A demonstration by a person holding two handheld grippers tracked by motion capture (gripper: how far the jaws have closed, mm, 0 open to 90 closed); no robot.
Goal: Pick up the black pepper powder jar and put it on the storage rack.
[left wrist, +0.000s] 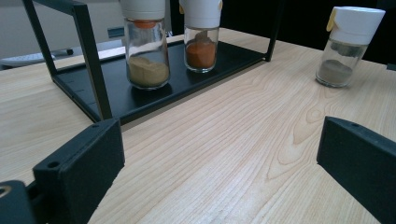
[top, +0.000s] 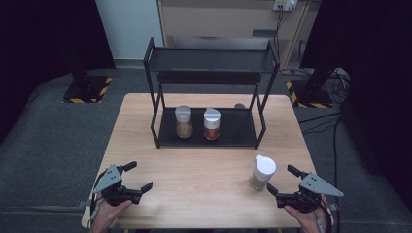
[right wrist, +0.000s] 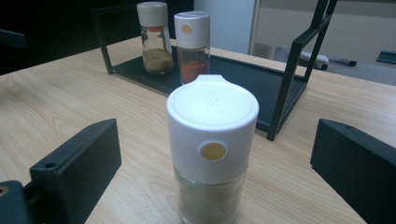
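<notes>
Right gripper (top: 282, 185) gapes empty beside the glass shaker (top: 262, 173) – smooth white cap – near the wooden table's (top: 204, 170) right edge; left gripper (top: 138, 175) – likewise.

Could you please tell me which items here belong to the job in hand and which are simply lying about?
Part of the job:
- spice jar with grey powder, upright on the table, between the open jaws of the right tool
- black two-tier rack

Lying about:
- tan-powder jar and orange-powder jar on the rack's lower shelf
- left tool, open, idle
</notes>
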